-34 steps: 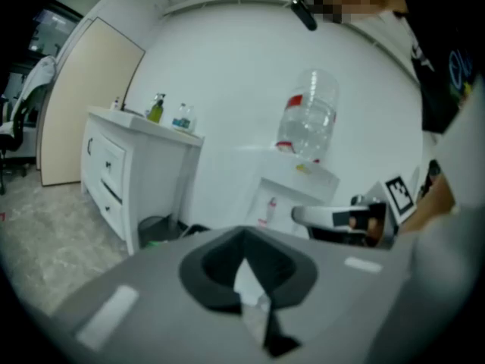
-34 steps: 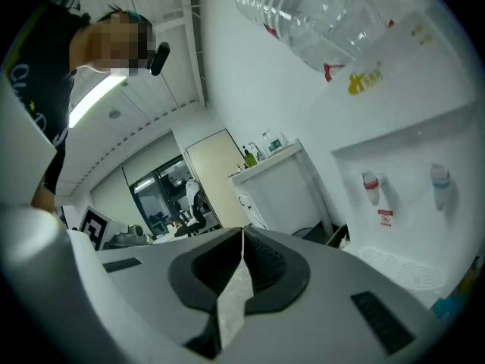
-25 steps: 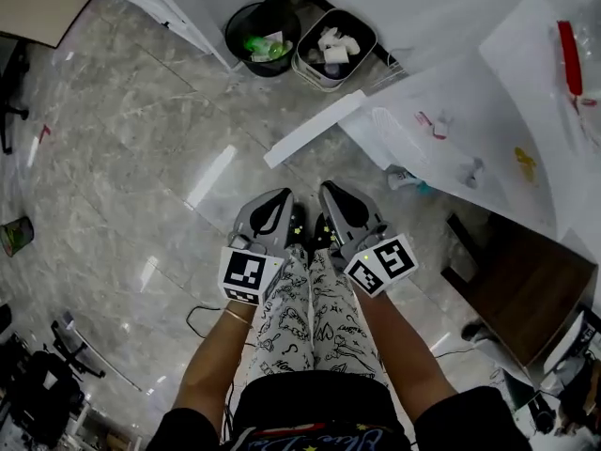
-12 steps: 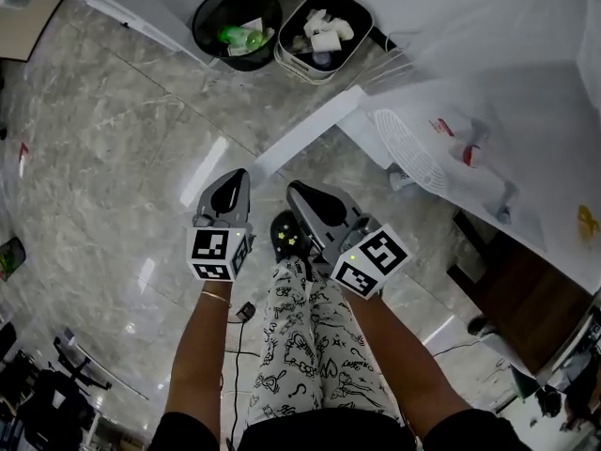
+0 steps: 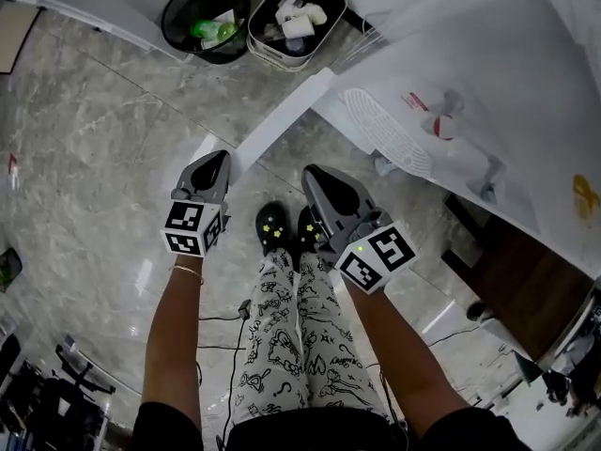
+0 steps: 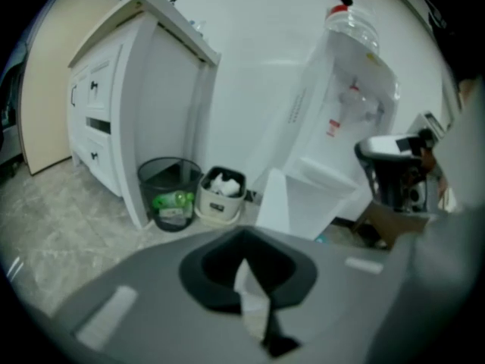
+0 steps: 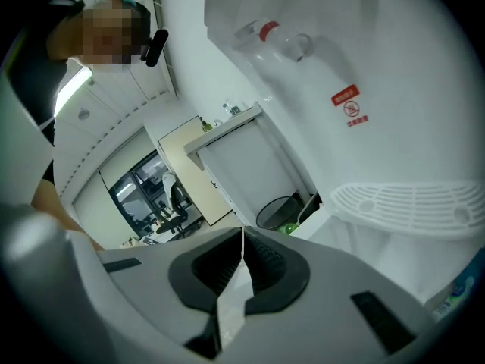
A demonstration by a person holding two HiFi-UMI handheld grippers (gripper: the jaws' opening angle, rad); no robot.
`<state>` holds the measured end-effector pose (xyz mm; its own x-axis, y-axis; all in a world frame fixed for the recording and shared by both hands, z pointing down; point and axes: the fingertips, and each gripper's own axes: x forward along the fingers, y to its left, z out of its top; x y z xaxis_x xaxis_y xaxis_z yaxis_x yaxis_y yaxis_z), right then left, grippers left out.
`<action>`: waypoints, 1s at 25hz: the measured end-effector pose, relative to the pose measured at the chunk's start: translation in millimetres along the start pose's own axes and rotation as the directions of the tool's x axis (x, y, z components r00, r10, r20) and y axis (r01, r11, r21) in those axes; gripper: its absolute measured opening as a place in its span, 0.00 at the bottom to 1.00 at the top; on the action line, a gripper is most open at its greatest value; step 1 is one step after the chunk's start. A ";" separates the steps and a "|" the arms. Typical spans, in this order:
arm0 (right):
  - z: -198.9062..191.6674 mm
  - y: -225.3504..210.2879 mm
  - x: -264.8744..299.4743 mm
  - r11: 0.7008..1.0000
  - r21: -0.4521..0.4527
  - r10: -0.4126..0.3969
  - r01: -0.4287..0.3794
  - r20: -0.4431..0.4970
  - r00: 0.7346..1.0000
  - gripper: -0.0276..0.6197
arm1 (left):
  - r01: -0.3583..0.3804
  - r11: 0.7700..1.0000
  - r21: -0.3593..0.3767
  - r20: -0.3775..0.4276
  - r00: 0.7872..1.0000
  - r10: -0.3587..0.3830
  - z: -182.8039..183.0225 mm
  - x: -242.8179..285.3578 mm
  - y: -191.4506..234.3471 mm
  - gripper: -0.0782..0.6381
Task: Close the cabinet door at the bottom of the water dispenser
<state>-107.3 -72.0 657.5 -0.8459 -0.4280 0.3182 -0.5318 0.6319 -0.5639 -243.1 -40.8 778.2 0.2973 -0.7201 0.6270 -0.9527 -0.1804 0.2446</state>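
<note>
White cabinet door point(image 5: 282, 118) at 12 o'clock: likely light, stiff; push free edge; left claw point(image 5: 213, 161), right claw point(image 5: 316, 174) closed, empty.

The floor point(image 5: 94, 158) is glossy grey stone, the water dispenser point(image 5: 470, 64) smooth white, probably plastic, the bin point(image 6: 151, 184) mesh.

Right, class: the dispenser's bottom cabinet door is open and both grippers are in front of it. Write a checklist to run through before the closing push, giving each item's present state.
1. The cabinet door stands swung out from the water dispenser, ready to push: ok.
2. Fingers of the left gripper together, nothing held: ok.
3. Fingers of the right gripper together, nothing held: ok.
4. A gripper touching the door: not ok, both are short of it.
5. The shoes clear of the door's swing: ok.
6. Nothing behind the door blocking closure: cannot tell.
</note>
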 end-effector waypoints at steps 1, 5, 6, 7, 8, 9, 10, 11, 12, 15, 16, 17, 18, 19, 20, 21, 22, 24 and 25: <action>-0.9 -2.6 -4.8 1.000 0.003 -0.012 0.012 0.005 1.000 0.07 | 0.016 1.000 0.008 -0.007 1.000 -0.016 -1.3 0.4 -5.9 0.10; -8.2 -3.4 -25.3 0.999 0.008 -0.035 0.035 0.014 0.999 0.07 | 0.048 0.997 0.056 -0.043 0.998 -0.046 -10.9 -1.1 -29.6 0.10; -10.2 -3.4 -30.6 0.999 0.012 -0.039 0.038 0.015 0.999 0.07 | 0.055 0.997 0.052 -0.048 0.997 -0.053 -13.4 -1.1 -35.8 0.10; -12.3 -3.8 -35.8 0.999 0.015 -0.042 0.042 0.015 0.999 0.07 | 0.064 0.997 0.044 -0.055 0.997 -0.062 -16.0 -0.7 -42.5 0.10; -14.1 -4.8 -41.0 0.999 0.019 -0.047 0.047 0.016 0.999 0.07 | 0.077 0.996 0.036 -0.063 0.995 -0.075 -18.7 0.1 -50.1 0.10; -15.7 -6.5 -46.0 0.998 0.022 -0.054 0.053 0.018 0.998 0.07 | 0.095 0.995 0.031 -0.075 0.993 -0.093 -21.4 1.3 -58.8 0.10; -16.9 -8.6 -50.8 0.998 0.025 -0.062 0.061 0.020 0.998 0.07 | 0.117 0.993 0.029 -0.087 0.990 -0.114 -24.0 2.9 -68.6 0.10; -17.5 -11.0 -55.5 0.997 0.028 -0.070 0.070 0.023 0.997 0.07 | 0.145 0.989 0.030 -0.101 0.985 -0.141 -26.6 4.9 -79.7 0.10; -17.6 -13.5 -60.2 0.996 0.032 -0.079 0.078 0.028 0.996 0.07 | 0.177 0.984 0.033 -0.115 0.978 -0.172 -29.1 7.2 -91.9 0.10; -16.2 -22.1 -74.1 0.994 0.039 -0.102 0.100 0.039 0.994 0.07 | 0.282 0.959 0.021 -0.156 0.949 -0.275 -35.2 18.7 -129.5 0.10; -15.0 -25.8 -78.9 0.993 0.041 -0.111 0.109 0.044 0.993 0.07 | 0.302 0.953 0.020 -0.170 0.940 -0.294 -36.7 24.6 -140.3 0.10; -13.4 -30.1 -84.2 0.992 0.043 -0.122 0.120 0.051 0.991 0.07 | 0.311 0.950 0.027 -0.181 0.936 -0.301 -37.5 31.4 -149.9 0.10; -11.6 -35.0 -89.9 0.990 0.047 -0.134 0.131 0.058 0.989 0.07 | 0.313 0.949 0.041 -0.186 0.935 -0.301 -37.2 38.5 -158.6 0.10; -9.6 -40.1 -95.9 0.988 0.050 -0.147 0.143 0.066 0.987 0.07 | 0.316 0.947 0.053 -0.182 0.936 -0.302 -35.7 45.7 -166.8 0.10; -7.5 -45.3 -102.1 0.986 0.053 -0.159 0.156 0.075 0.984 0.07 | 0.322 0.945 0.061 -0.173 0.936 -0.307 -33.2 52.7 -175.2 0.10; -5.6 -50.2 -108.6 0.984 0.055 -0.172 0.168 0.083 0.982 0.07 | 0.331 0.941 0.065 -0.162 0.934 -0.318 -30.3 59.1 -183.9 0.10; -4.1 -54.8 -115.0 0.982 0.055 -0.184 0.179 0.091 0.979 0.07 | 0.344 0.936 0.072 -0.153 0.931 -0.330 -27.4 65.1 -192.7 0.10; -2.5 -63.4 -126.6 0.978 0.056 -0.205 0.200 0.101 0.974 0.07 | 0.368 0.925 0.096 -0.143 0.925 -0.353 -22.8 75.5 -210.1 0.10; -2.1 -67.6 -131.9 0.976 0.060 -0.215 0.210 0.104 0.971 0.07 | 0.378 0.919 0.108 -0.138 0.922 -0.363 -20.6 80.3 -218.3 0.10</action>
<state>40.1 -56.9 655.3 -0.7026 -0.6189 0.3511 -0.6943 0.4880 -0.5290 -10.0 -45.4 790.5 0.6283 -0.5057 0.5912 -0.7704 -0.5104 0.3820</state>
